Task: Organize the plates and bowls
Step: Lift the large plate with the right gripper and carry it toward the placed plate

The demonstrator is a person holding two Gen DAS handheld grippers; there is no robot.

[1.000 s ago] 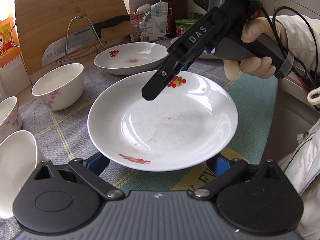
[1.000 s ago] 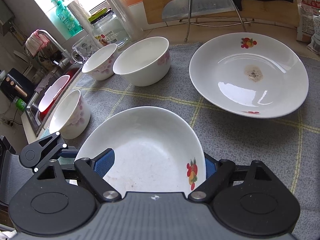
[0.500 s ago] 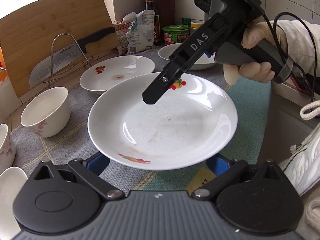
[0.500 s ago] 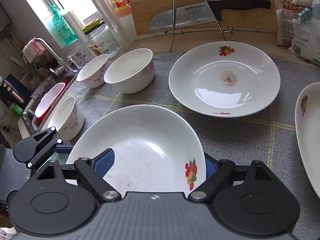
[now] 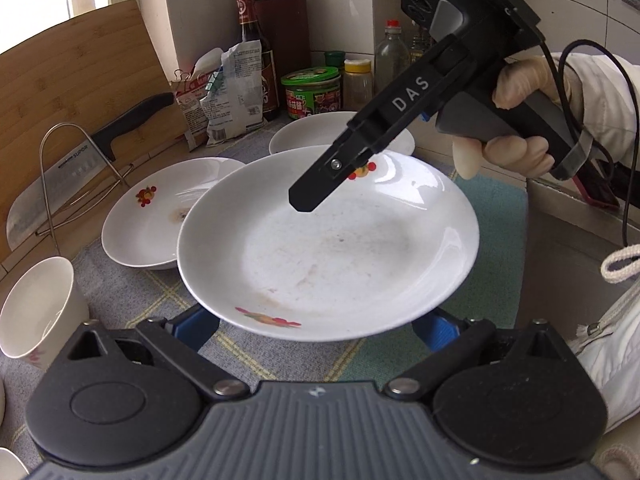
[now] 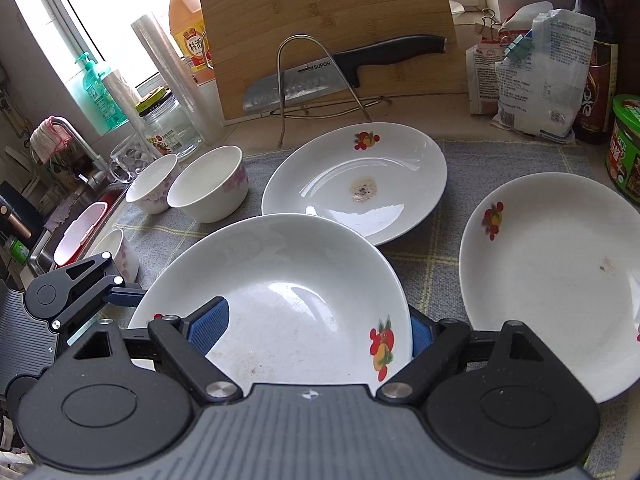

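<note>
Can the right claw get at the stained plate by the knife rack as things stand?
Probably not yet. The right claw is shut on the held plate, gripped jointly with the left claw. The path over the mat to the stained plate looks free, but it must release first.

I count three white plates with fruit prints: one (image 6: pixel 280 300) between my fingers, one with a brown stain (image 6: pixel 356 180) behind it, one (image 6: pixel 556 276) off to its right. Three white bowls with pink flowers: two side by side (image 6: pixel 208 184) (image 6: pixel 152 184) and a third (image 6: pixel 116 252) nearer the sink. One knife (image 6: pixel 344 68) on one wire rack (image 6: pixel 304 80), one wooden cutting board (image 6: pixel 320 8), one green-lidded tub (image 6: pixel 624 148), one glass jar (image 6: pixel 168 128), two clipped bags (image 6: pixel 544 76) (image 6: pixel 484 80).
</note>
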